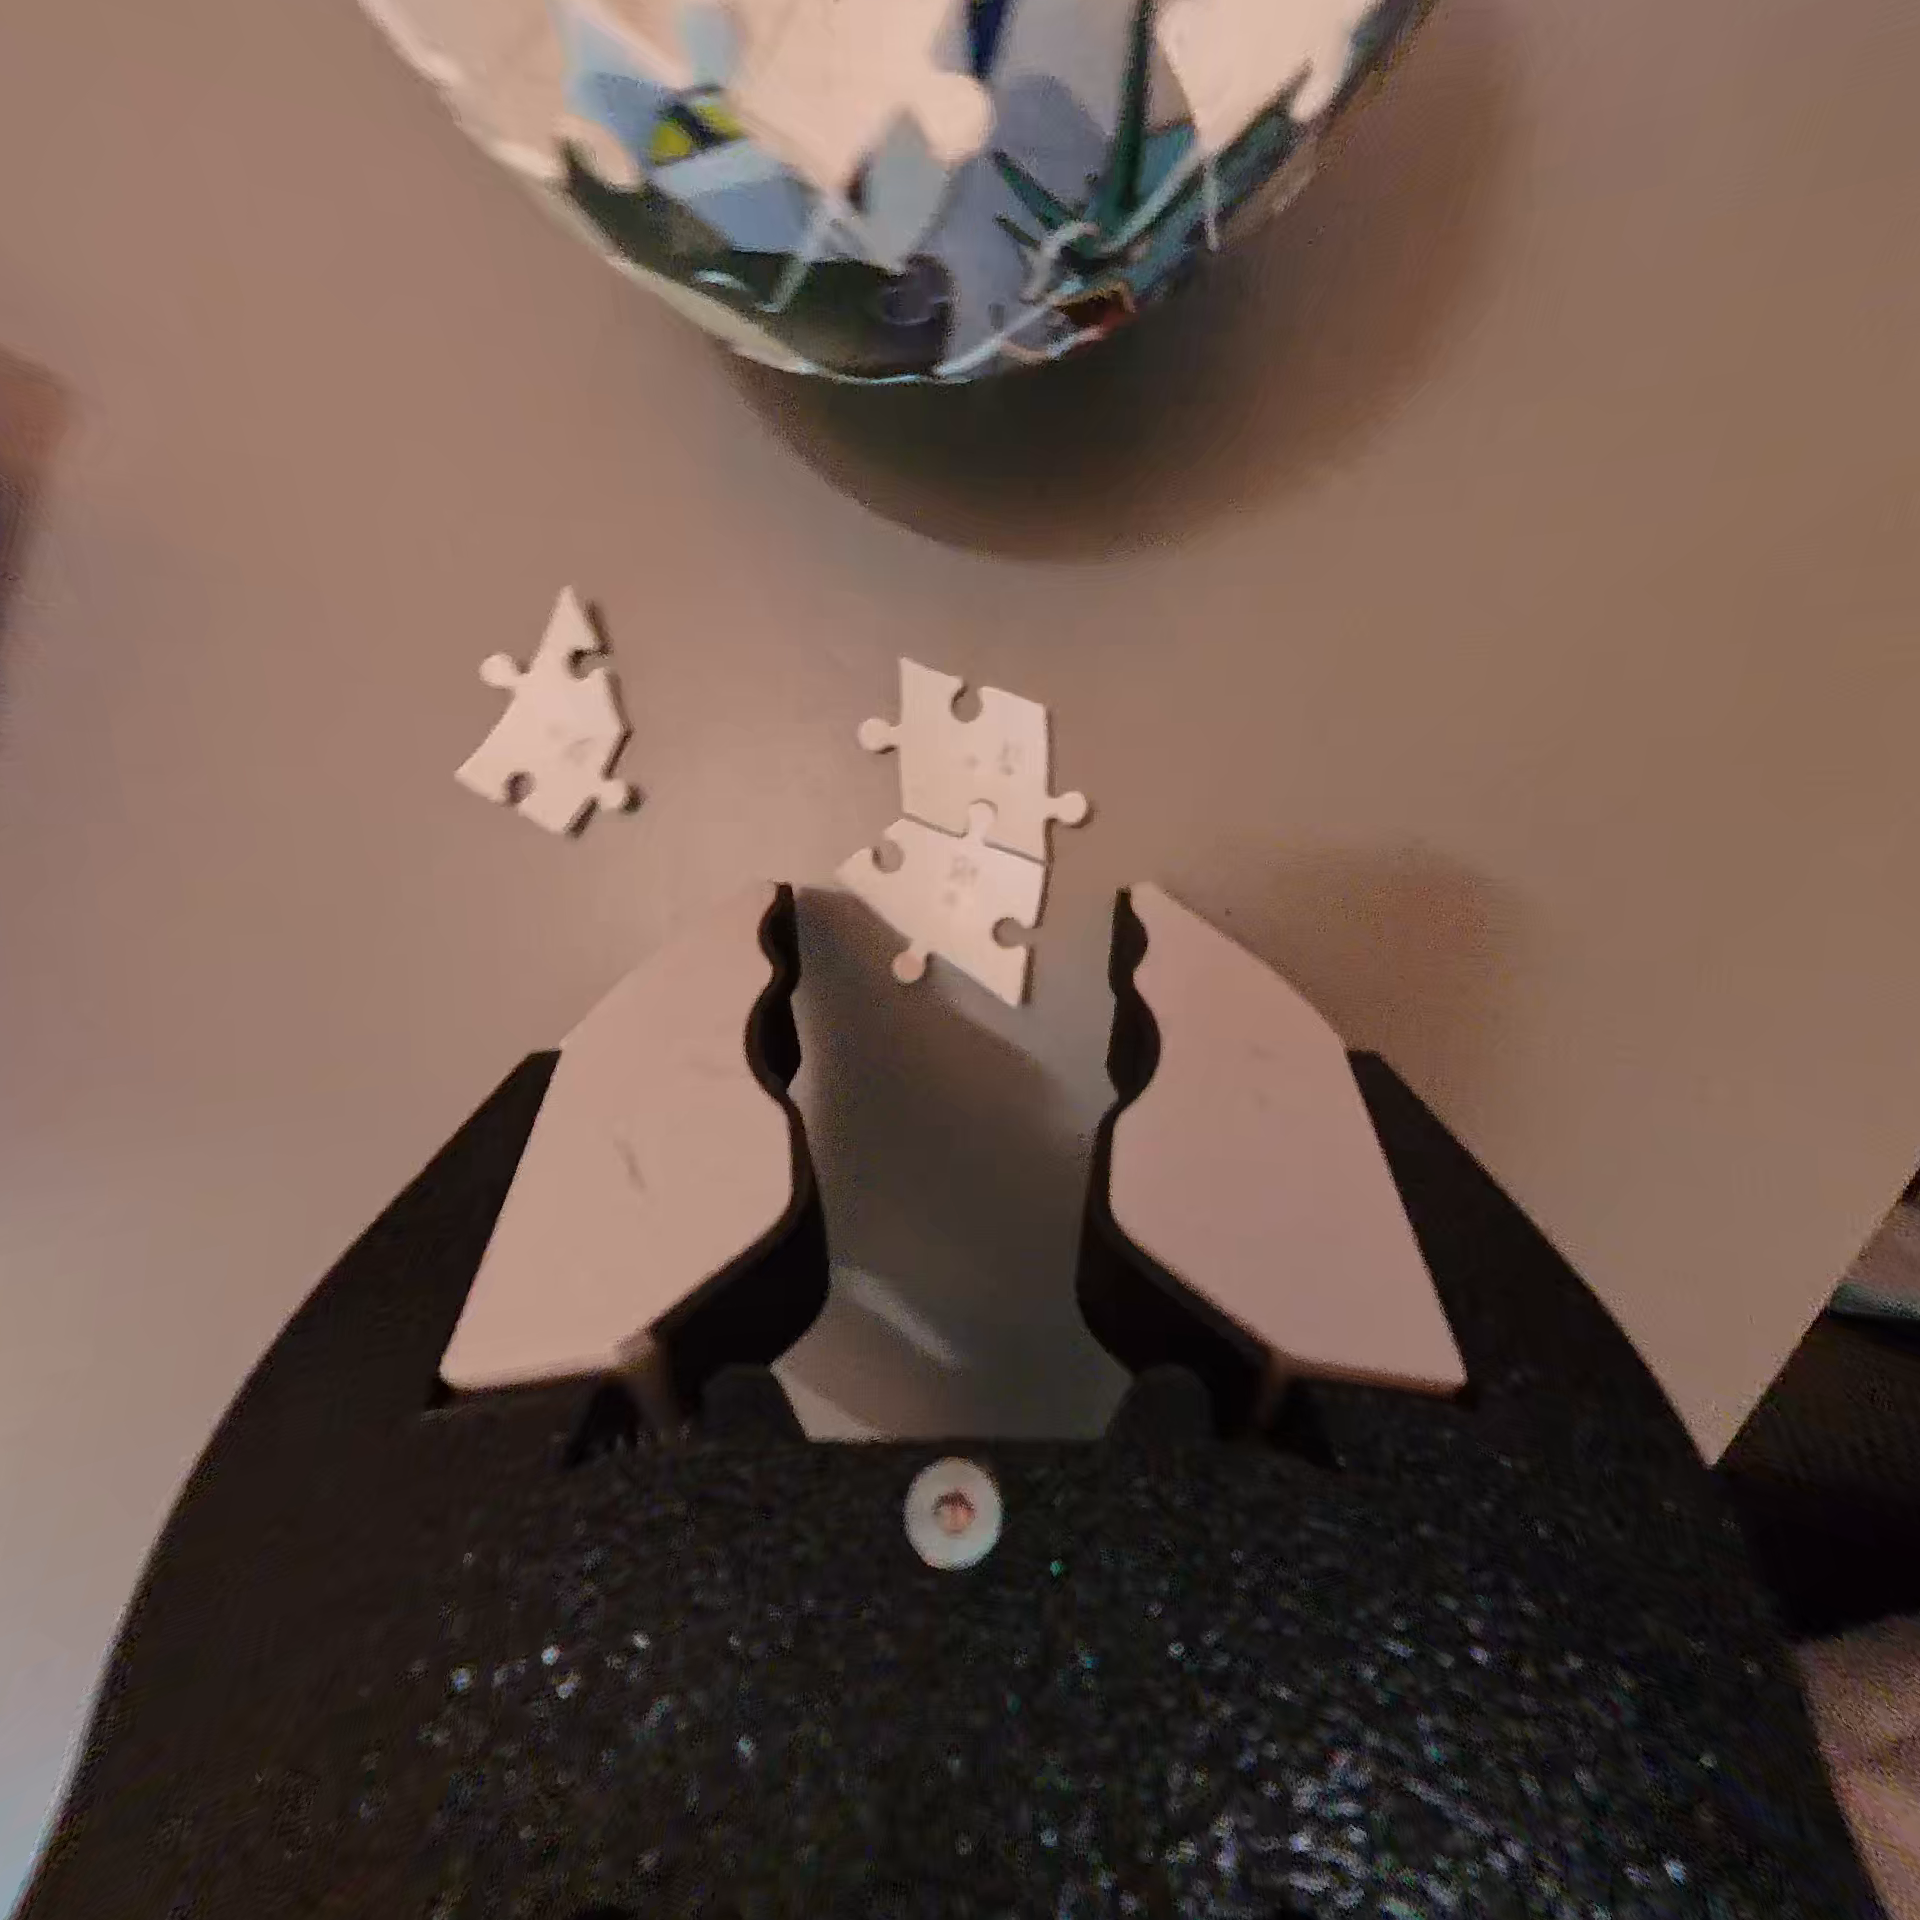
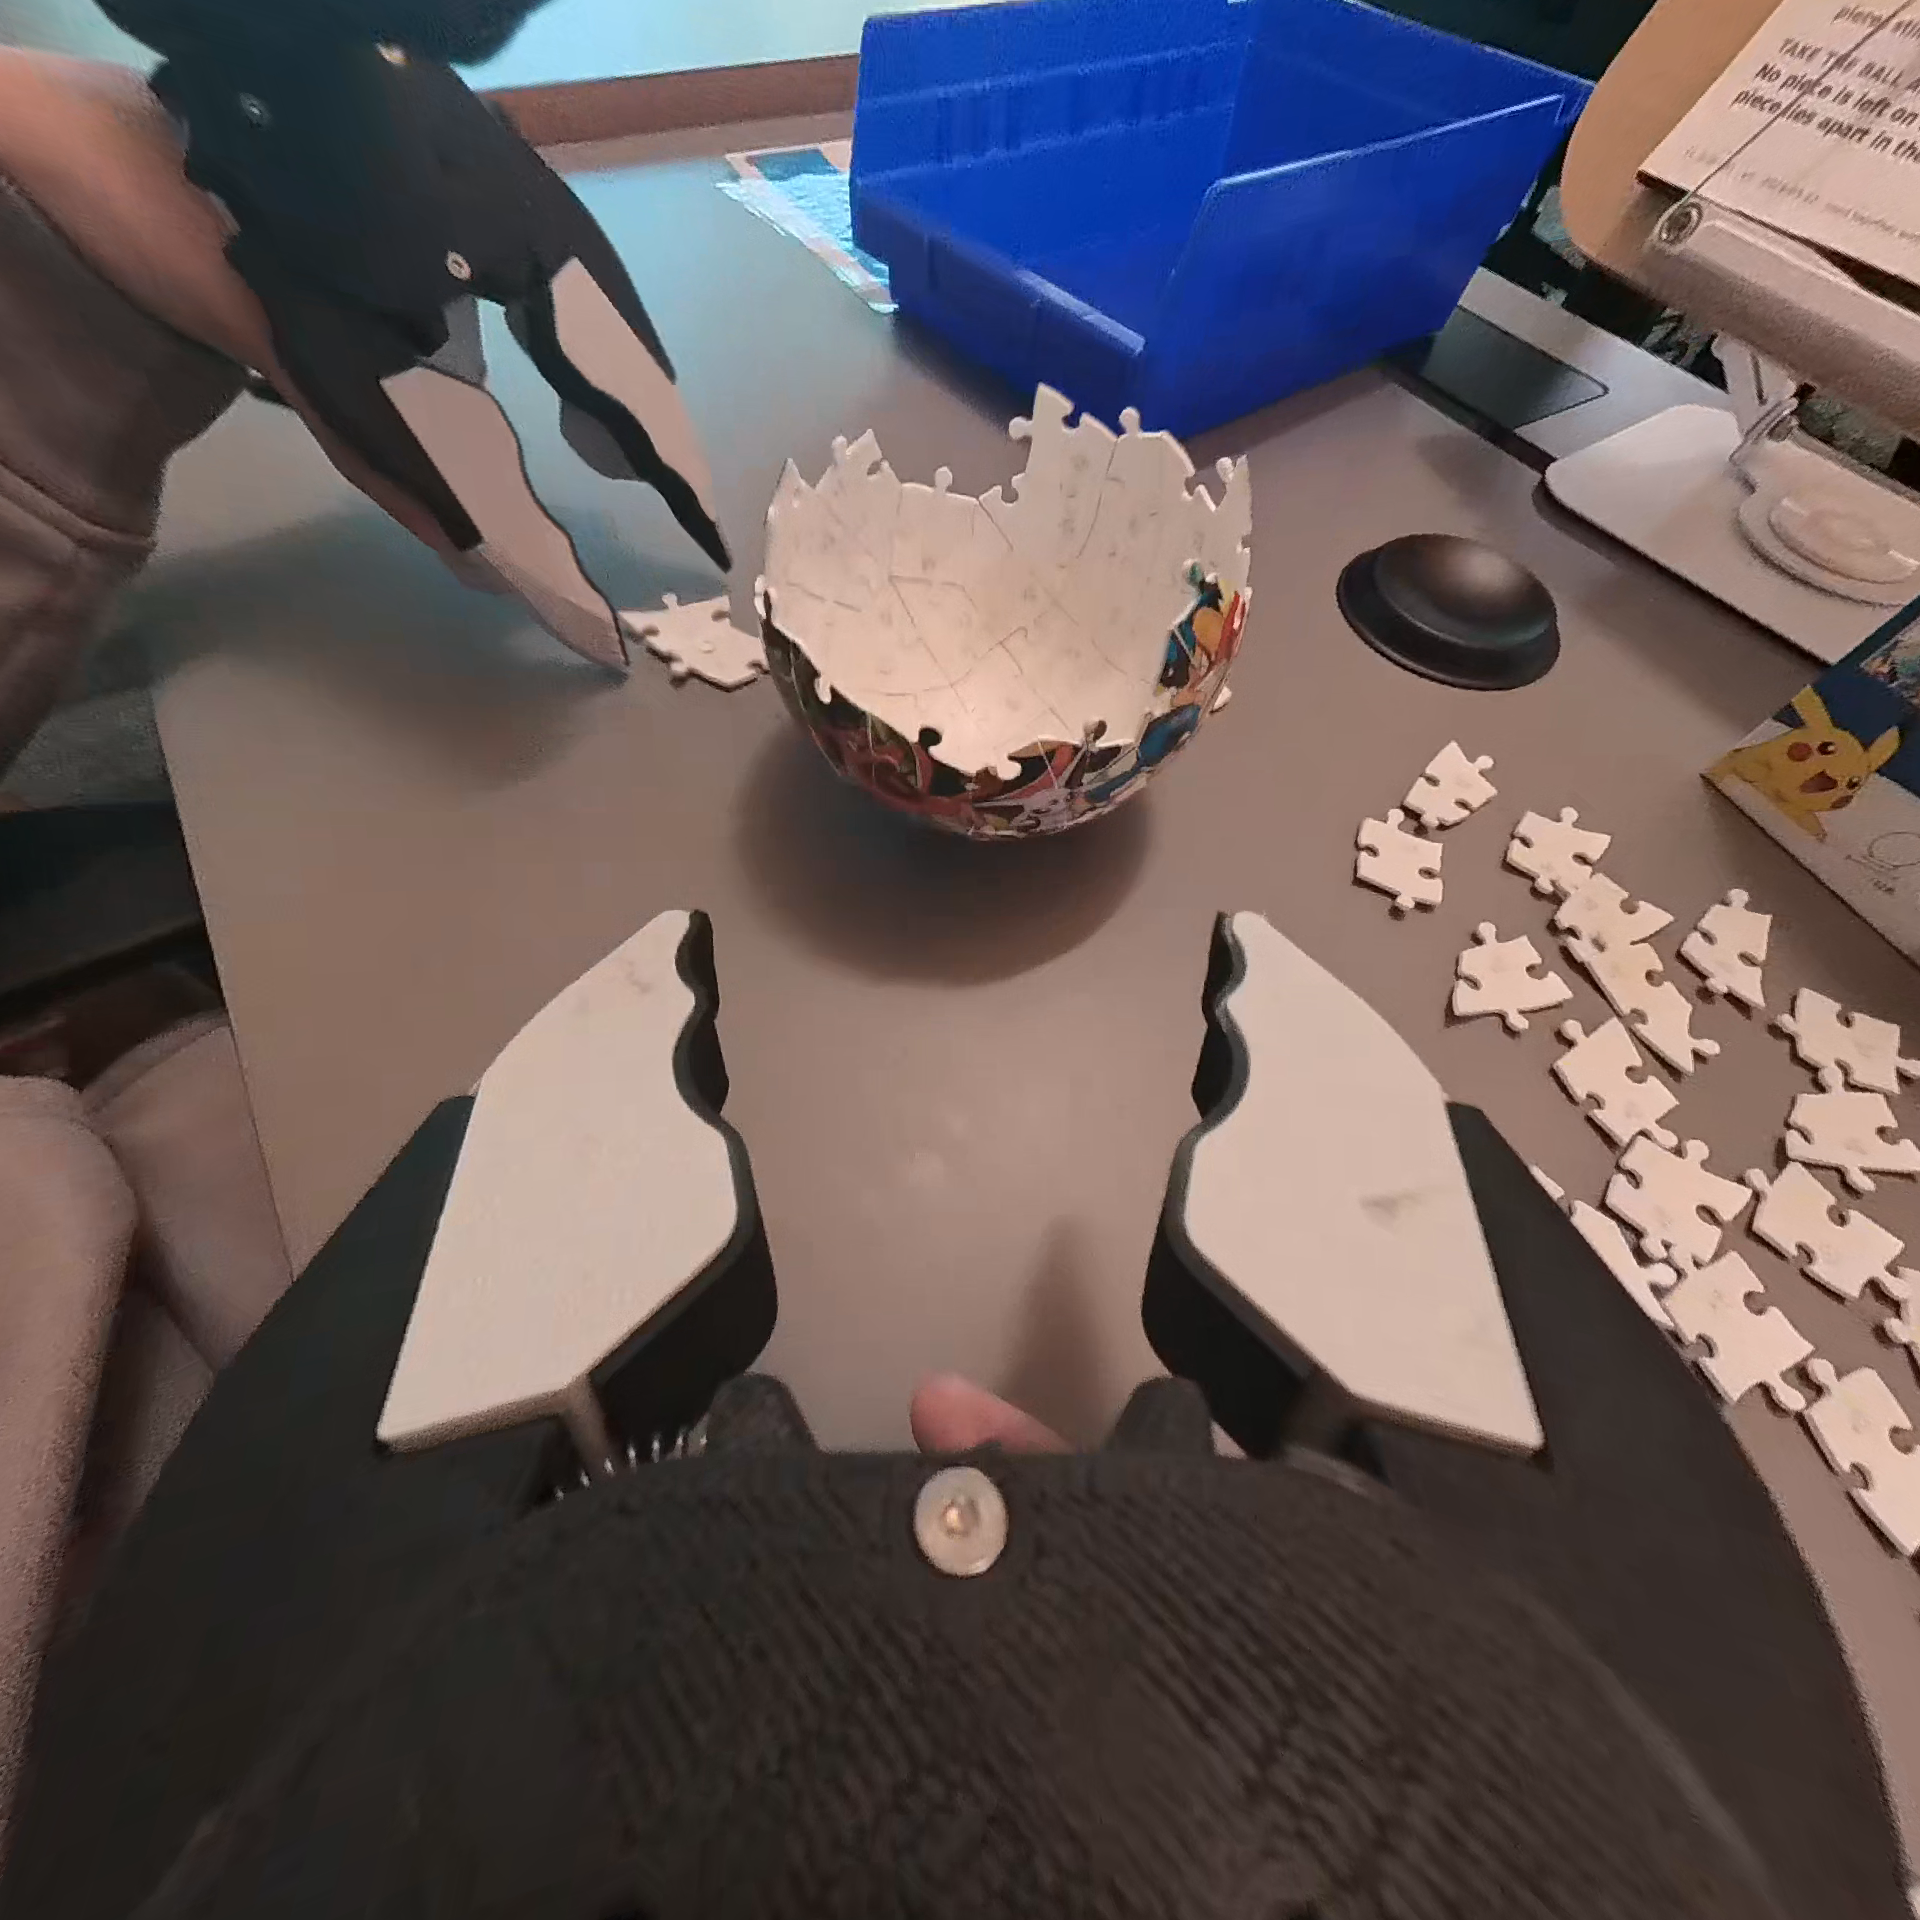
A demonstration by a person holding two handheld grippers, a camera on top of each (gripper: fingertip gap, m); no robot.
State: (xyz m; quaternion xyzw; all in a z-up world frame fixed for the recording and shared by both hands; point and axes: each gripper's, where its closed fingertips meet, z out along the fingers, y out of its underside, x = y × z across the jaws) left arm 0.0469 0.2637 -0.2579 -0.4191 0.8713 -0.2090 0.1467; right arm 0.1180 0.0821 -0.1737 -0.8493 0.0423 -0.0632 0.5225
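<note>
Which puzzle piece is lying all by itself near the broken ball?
Start at the half-open, colourful round puzzle ball on the grey table. Nearer, just beyond the open left gripper, lie white pieces. The lone white jigsaw piece sits apart on the left; the two joined white pieces stay hooked together.

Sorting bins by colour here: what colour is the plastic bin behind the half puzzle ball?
The bin is solid blue, clearest in the right wrist view.

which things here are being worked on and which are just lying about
Being handled or nearest the grippers:
- left gripper, open
- joined pieces at its tips
- single piece
- puzzle bowl
- right gripper, open, empty

Lying about:
- loose pieces
- blue bin
- black dome
- box
</note>
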